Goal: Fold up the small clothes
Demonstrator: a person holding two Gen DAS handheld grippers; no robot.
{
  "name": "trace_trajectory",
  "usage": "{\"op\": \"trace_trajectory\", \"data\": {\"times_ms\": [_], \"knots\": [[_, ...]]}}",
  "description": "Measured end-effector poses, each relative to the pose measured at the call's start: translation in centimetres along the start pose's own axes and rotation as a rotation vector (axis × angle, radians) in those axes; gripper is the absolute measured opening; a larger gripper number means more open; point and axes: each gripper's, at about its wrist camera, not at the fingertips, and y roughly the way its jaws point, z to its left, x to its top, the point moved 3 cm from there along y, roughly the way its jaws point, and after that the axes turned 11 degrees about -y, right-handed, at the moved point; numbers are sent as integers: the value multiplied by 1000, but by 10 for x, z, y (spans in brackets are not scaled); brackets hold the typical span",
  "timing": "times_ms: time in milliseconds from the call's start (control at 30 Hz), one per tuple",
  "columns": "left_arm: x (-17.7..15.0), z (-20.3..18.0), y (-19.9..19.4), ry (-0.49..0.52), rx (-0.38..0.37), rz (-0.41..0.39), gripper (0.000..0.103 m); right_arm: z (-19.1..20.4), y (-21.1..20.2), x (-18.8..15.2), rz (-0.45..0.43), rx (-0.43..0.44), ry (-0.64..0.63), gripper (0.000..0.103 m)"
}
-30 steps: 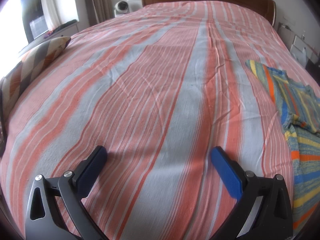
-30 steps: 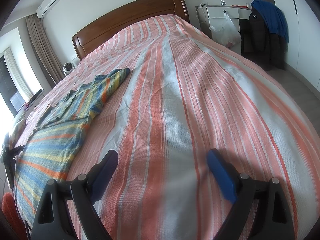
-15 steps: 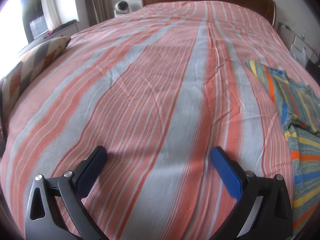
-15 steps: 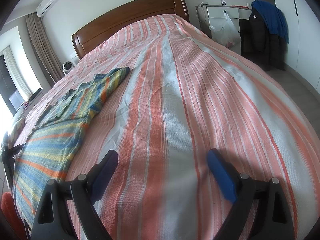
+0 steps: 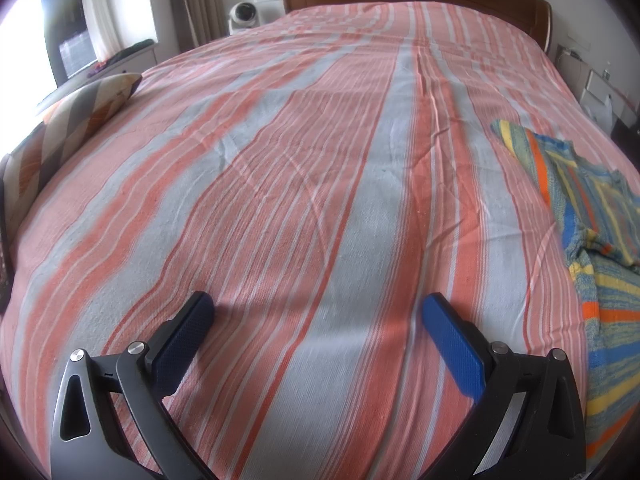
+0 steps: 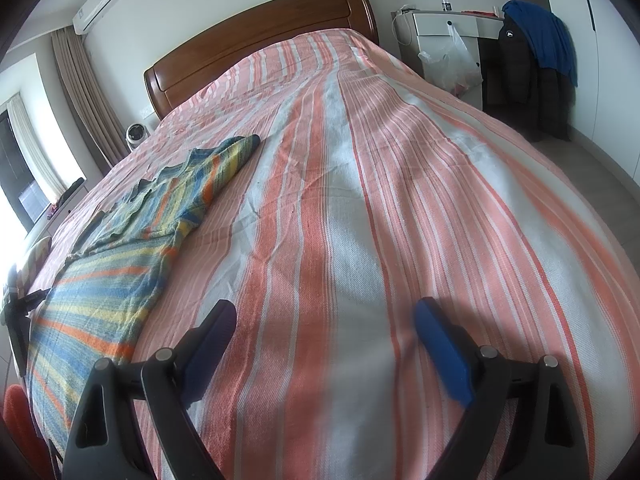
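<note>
A small striped shirt (image 6: 120,248) in blue, yellow and orange lies spread on the bed, left of my right gripper; it also shows at the right edge of the left wrist view (image 5: 592,232). One sleeve (image 6: 236,152) points toward the headboard. My left gripper (image 5: 318,308) is open and empty, just above the bedspread, left of the shirt. My right gripper (image 6: 324,314) is open and empty over bare bedspread, right of the shirt. Neither touches the shirt.
The bed has a pink, orange and white striped spread (image 5: 320,160) and a wooden headboard (image 6: 260,36). A striped pillow (image 5: 76,116) lies at the left edge. A desk with a plastic bag (image 6: 452,60) and hanging jackets (image 6: 536,60) stands to the right.
The right wrist view has shifted slightly, so the shirt sits a little further left. The left gripper has not moved. Both grippers stay open.
</note>
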Motion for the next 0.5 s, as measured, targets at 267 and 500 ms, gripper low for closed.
{"op": "trace_trajectory", "data": {"times_ms": [267,500], "knots": [[0,0,-1,0,0,0,103,-1,-1,0,-1,2,1,90],[0,1,-1,0,0,0,103,0,-1,1,-5,6,4,90]]}}
